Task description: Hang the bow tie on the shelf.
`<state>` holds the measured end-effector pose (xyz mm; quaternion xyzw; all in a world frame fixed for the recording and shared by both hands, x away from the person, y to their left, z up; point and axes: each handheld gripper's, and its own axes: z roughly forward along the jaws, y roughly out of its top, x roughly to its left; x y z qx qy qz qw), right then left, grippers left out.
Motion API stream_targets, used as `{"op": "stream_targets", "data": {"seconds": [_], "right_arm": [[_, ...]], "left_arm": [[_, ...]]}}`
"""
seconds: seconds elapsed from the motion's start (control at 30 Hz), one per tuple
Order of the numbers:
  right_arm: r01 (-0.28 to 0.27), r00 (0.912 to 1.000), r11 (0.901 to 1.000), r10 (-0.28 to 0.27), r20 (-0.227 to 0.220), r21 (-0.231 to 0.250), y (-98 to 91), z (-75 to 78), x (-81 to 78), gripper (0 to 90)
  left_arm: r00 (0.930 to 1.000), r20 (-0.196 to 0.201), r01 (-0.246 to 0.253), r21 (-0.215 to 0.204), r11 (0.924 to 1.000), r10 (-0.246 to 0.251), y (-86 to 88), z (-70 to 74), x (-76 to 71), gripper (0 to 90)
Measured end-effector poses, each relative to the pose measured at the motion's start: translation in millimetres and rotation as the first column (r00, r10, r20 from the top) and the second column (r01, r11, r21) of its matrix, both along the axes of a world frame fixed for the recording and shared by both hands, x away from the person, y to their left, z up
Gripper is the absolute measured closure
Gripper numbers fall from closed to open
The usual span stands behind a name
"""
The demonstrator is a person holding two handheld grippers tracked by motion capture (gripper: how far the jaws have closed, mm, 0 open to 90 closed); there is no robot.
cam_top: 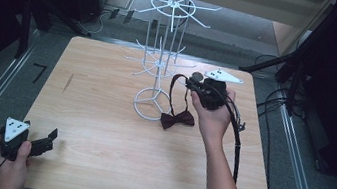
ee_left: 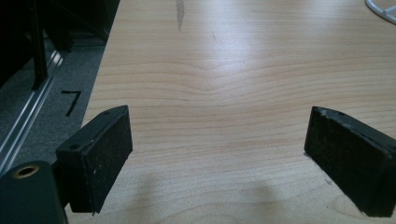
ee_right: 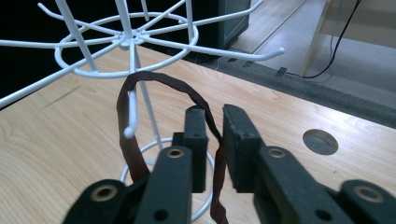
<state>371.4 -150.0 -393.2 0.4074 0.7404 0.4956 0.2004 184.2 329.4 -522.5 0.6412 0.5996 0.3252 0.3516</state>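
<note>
Right gripper [ee_right: 214,122] pinching bow tie strap [ee_right: 154,81], white wire rack [cam_top: 163,53]

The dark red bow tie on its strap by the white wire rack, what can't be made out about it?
- Right gripper view: the dark red strap runs off the bottom edge, so the bow is cut off.
- High view: the strap loop meets the right gripper and the white wire rack; too small to tell whether it rests on a hook.
</note>
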Motion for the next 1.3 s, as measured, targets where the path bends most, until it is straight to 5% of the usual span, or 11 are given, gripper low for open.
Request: {"op": "stream_targets", "data": {"seconds": [0.33,1.3], "right_arm": [[0.016,0.9994,0.9994,-0.015,0.03,-0.03,-8.9,2.8,-14.7,60.0],[0.111,0.9898,0.9896,-0.118,-0.079,-0.091,-87.2,-58.0,-59.2,53.7]], "left_arm": [[1.0,0.005,-0.001,0.001,1.0,0.001,-0.4,-0.3,0.0,8.4],[1.0,0.007,0.002,0.01,0.9999,-0.002,-0.8,-0.1,-0.2,8.4]]}}
